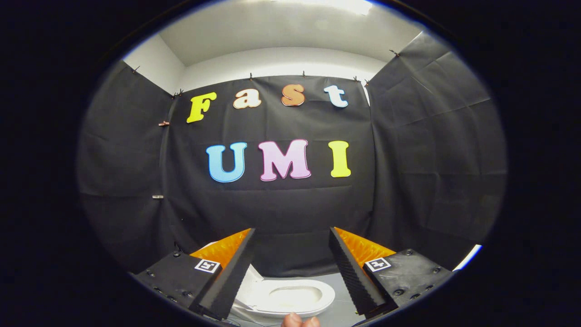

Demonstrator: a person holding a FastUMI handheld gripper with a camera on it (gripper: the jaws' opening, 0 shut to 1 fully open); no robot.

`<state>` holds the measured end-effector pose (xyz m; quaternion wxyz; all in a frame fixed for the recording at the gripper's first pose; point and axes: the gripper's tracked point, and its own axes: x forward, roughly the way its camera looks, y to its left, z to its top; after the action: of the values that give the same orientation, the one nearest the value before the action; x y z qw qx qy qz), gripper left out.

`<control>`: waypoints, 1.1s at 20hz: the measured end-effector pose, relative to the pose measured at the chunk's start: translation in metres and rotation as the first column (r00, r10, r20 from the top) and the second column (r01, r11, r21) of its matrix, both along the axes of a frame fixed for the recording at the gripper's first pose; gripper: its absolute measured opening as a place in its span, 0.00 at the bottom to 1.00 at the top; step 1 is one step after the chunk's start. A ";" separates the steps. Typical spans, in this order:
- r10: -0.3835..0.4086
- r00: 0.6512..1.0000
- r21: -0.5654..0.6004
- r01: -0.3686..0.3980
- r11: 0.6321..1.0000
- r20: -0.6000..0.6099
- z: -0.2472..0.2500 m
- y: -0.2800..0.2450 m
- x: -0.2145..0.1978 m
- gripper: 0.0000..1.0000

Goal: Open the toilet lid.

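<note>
A small white toilet [290,297] stands on a grey surface low between my fingers. Its oval seat ring and the bowl inside it are exposed. A white flap, which looks like the lid [255,276], rises at the toilet's left end and is partly hidden behind my left finger [231,277]. My gripper [292,231] is open, its fingers wide apart and above the toilet, with nothing between them. The fingertips point at the black cloth wall beyond.
A person's fingertips [300,321] show at the near edge of the toilet. The black cloth wall [281,209] stands close behind the toilet and wraps around both sides. The grey surface [338,306] lies around the toilet.
</note>
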<state>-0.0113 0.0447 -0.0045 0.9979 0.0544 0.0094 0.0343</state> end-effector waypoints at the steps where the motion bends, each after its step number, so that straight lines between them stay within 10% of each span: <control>1: -0.006 1.000 0.000 0.006 1.000 -0.001 -0.001 -0.003 0.001 1.00; 22: -0.004 1.000 -0.018 0.004 1.000 -0.010 -0.004 0.006 0.002 1.00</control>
<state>-0.0094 0.0509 -0.0081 0.9983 0.0458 0.0147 0.0318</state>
